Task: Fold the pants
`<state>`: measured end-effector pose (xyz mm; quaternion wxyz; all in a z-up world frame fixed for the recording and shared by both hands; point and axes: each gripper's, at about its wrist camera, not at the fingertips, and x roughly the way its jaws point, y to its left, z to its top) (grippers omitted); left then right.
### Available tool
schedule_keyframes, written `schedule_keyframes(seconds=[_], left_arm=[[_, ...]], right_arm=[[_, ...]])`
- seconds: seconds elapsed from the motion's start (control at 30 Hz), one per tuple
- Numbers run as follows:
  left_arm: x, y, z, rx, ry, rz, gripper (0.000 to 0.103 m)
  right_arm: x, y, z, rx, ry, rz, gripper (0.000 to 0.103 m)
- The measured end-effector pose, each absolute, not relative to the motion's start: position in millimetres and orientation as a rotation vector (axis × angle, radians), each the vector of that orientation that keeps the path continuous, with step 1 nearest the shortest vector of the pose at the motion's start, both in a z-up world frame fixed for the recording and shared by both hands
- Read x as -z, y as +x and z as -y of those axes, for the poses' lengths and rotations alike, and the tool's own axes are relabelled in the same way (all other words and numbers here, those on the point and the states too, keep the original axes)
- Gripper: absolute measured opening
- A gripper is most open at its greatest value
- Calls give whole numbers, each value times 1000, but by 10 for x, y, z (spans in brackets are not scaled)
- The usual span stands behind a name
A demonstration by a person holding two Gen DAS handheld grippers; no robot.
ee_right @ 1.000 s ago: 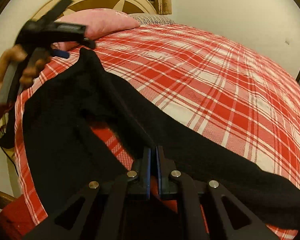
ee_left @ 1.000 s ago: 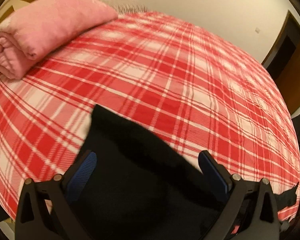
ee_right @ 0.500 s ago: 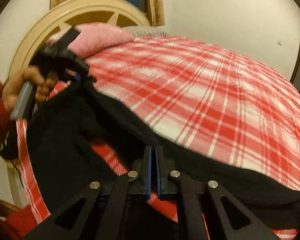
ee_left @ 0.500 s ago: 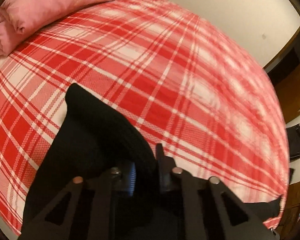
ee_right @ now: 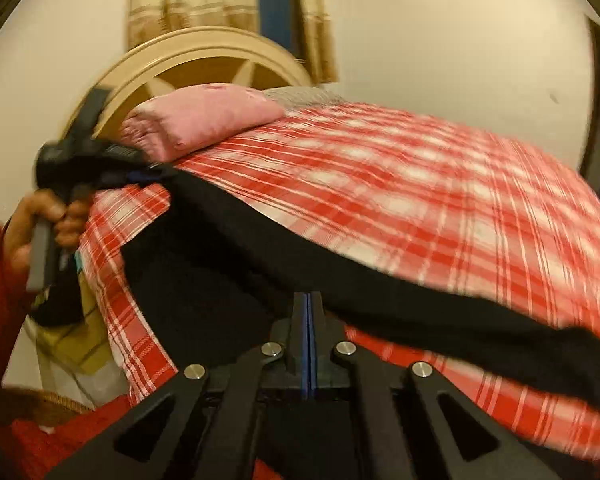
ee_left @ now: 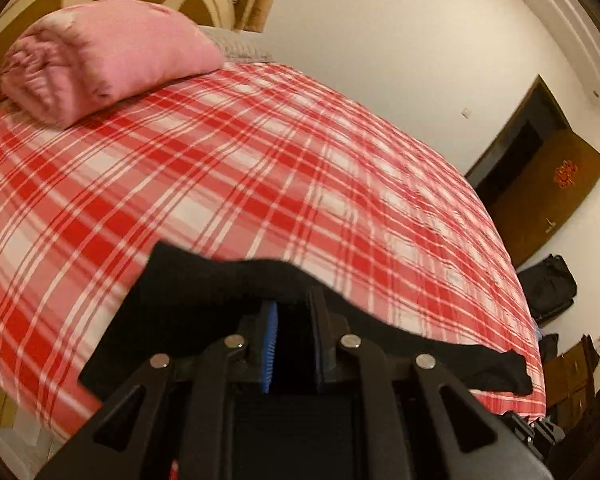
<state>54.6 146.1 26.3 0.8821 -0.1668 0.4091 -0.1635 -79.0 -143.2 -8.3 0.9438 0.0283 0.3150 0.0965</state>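
Note:
Black pants (ee_left: pixel 204 280) lie along the near edge of a bed with a red and white plaid sheet (ee_left: pixel 260 168). My left gripper (ee_left: pixel 294 312) is shut on the pants' edge, with black cloth bunched between its blue pads. My right gripper (ee_right: pixel 308 308) is shut on the pants (ee_right: pixel 340 276) further along the same edge, its jaws pressed together. In the right wrist view the left gripper (ee_right: pixel 100 164) is held in a hand at the far left, lifting one end of the pants. One pant leg (ee_right: pixel 540 344) trails off to the right.
A pink folded blanket (ee_left: pixel 104 60) lies at the head of the bed by a cream and brown headboard (ee_right: pixel 204 56). A dark doorway (ee_left: pixel 536 168) and black bags (ee_left: pixel 548 288) stand beyond the bed's far side. Curtains (ee_right: pixel 228 0) hang behind the headboard.
My left gripper has closed on the pants' edge and risen with it. Both grippers have lifted the cloth, and the views have tilted up toward the walls.

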Motion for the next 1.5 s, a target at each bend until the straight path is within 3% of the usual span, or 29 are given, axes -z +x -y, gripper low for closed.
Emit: schedule_keyframes(seconds=[0.3, 0.57, 0.67, 0.7, 0.73, 0.8, 0.97, 1.13, 1.27, 1.3, 1.33, 1.37, 1.5], left_arm=[[-208, 420, -1511, 342, -375, -799, 15], [-61, 412, -1448, 313, -321, -810, 15], [-38, 334, -1462, 302, -274, -792, 23], [-24, 315, -1477, 299, -264, -789, 30], [-6, 300, -1496, 294, -259, -788, 36], [40, 284, -1536, 275, -259, -785, 56], [165, 326, -1560, 262, -274, -811, 58], [260, 359, -1575, 285, -326, -836, 58], [342, 405, -1607, 321, -403, -876, 58], [353, 423, -1614, 327, -420, -882, 60], [367, 442, -1622, 332, -436, -891, 63], [377, 457, -1632, 332, -453, -898, 68], [412, 448, -1638, 356, -518, -921, 68]], right_arm=[[694, -657, 2534, -123, 752, -679, 2], [797, -367, 2915, -45, 858, -687, 3], [843, -376, 3078, -34, 918, -665, 6], [876, -381, 3139, -34, 950, -659, 21], [889, -390, 3184, -33, 973, -652, 52], [913, -421, 3269, -27, 1026, -607, 78], [900, -342, 3326, 31, 1029, -609, 77], [1023, -110, 3277, 26, 1050, -651, 55], [978, 34, 3085, 31, 962, -675, 53], [972, 63, 3068, 39, 947, -683, 44], [970, 97, 3051, 40, 935, -695, 20], [985, 125, 3037, 28, 929, -709, 7], [938, 29, 2989, -11, 904, -670, 4]])
